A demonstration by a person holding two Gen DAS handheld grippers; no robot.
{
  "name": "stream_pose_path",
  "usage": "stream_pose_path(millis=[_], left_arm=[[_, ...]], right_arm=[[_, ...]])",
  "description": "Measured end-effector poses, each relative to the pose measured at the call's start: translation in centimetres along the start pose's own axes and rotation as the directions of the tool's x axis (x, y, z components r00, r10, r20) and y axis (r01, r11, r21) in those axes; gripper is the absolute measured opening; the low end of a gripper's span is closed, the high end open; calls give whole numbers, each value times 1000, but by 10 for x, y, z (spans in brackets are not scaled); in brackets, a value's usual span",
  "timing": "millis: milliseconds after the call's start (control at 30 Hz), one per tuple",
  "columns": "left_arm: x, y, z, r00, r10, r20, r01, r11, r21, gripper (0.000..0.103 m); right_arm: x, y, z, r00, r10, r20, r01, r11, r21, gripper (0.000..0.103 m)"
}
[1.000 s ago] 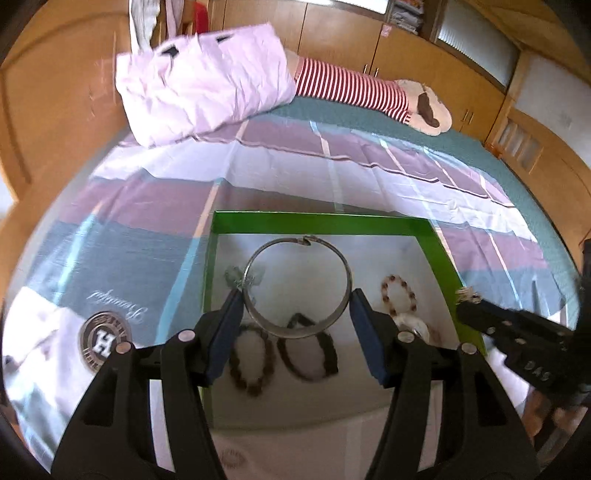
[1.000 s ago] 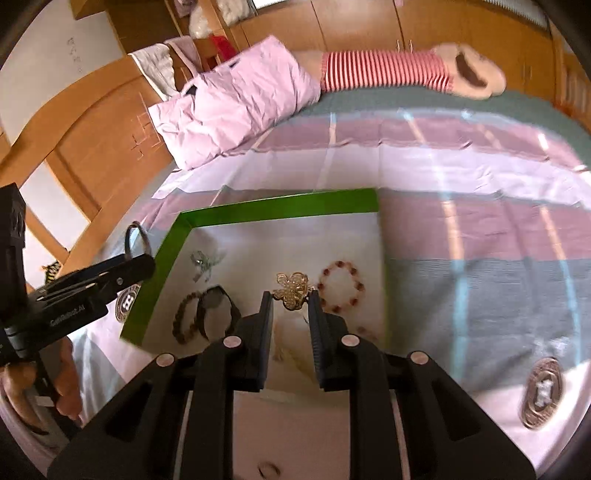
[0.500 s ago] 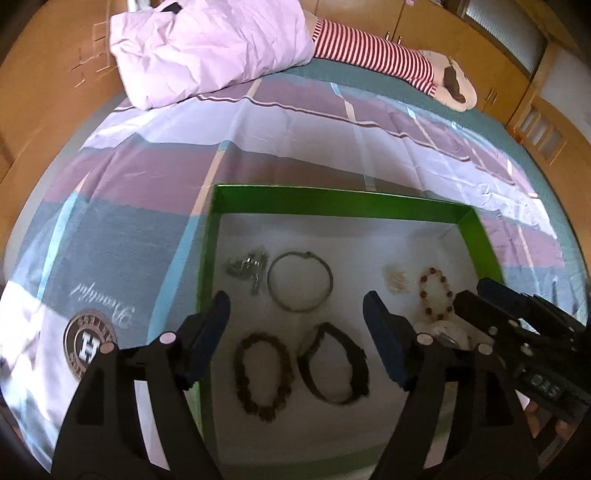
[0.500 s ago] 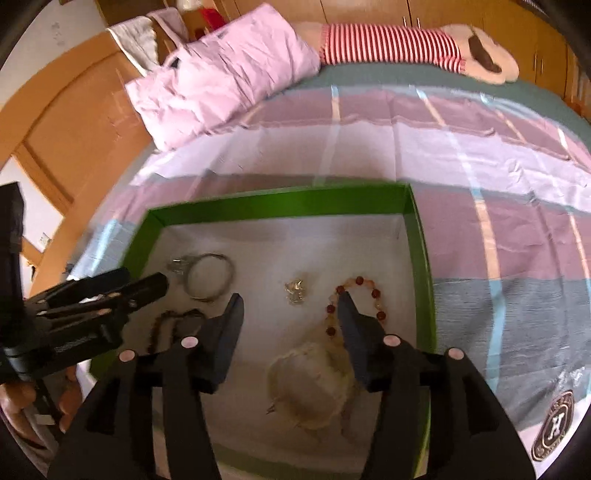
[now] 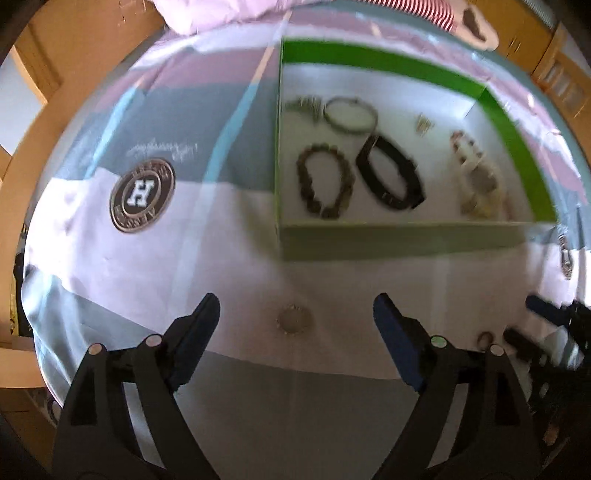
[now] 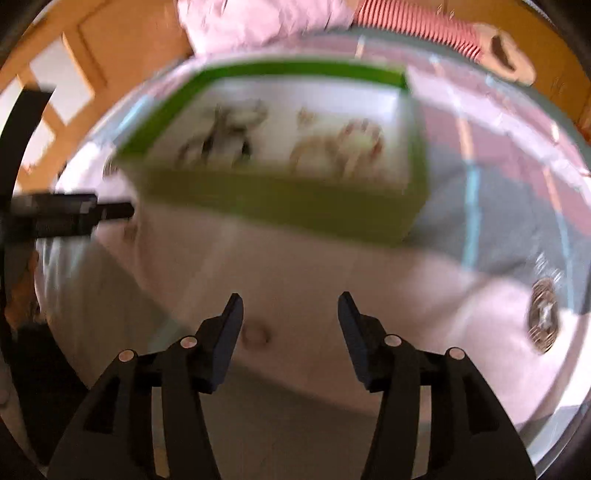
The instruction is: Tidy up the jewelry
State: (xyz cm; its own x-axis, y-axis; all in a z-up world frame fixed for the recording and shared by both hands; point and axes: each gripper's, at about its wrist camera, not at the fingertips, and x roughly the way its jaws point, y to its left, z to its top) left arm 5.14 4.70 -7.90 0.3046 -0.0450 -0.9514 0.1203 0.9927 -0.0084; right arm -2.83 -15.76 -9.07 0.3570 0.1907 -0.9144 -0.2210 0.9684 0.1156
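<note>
A green box [image 5: 402, 240] on the bedspread holds a silver bangle [image 5: 351, 116], a brown bead bracelet [image 5: 325, 184], a black bracelet [image 5: 391, 177], a small gold brooch [image 5: 423, 123] and pale jewelry [image 5: 476, 181]. My left gripper [image 5: 295, 325] is open and empty, in front of the box, over a small round piece [image 5: 293, 319] on the sheet. My right gripper [image 6: 290, 325] is open and empty, above a small ring [image 6: 255, 336]; that ring shows in the left wrist view [image 5: 485, 338] too. The box [image 6: 295, 206] is blurred in the right wrist view.
A silver pendant [image 5: 565, 258] lies on the sheet right of the box. The bedspread carries round H logos [image 5: 142, 195]. A pink pillow [image 6: 258, 22] and a striped plush [image 6: 413, 26] lie at the far end. Wooden bed frame at left.
Both grippers let go of their jewelry into the box, opened wide and pulled back towards the near side of the bed, now lower over the sheet in front of the box.
</note>
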Motion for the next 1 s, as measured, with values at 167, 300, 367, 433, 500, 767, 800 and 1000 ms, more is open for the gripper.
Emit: stream_pose_path(millis=[167,300,367,433,500,767,800,1000], left_arm=[[2,-11,1,999,24,27,-25,999,20,86],[9,-15,1,999,36,3,-36,999,33,86],[11,-12,1,999,35,-5,-35,999,28,86],[13,-11,0,999,37,-9,-37,999,24,86],[15,-7,0,1000,23,-17,-23,1000,8,85],[26,7,-4,996,-52,-76,47,997,-62,58],[27,7,-5,996,-48,-75,43,997,-59,58],[29,11,-6,996,-41,-76,36,997,-63,56]], right_arm=[[13,23,-3,999,-52,-4,51,993,-108,53],[26,26,-5,997,-58,-47,52,991,-120,28],[25,27,-4,997,-65,-46,59,990,-128,20],[24,24,-5,997,-59,-47,54,992,-112,20],[22,20,-3,997,-64,-39,60,994,-92,20],[21,12,0,997,-71,-34,69,996,-59,20],[21,12,1,997,-71,-34,69,996,-60,20],[20,11,1,997,-70,-29,69,996,-54,20]])
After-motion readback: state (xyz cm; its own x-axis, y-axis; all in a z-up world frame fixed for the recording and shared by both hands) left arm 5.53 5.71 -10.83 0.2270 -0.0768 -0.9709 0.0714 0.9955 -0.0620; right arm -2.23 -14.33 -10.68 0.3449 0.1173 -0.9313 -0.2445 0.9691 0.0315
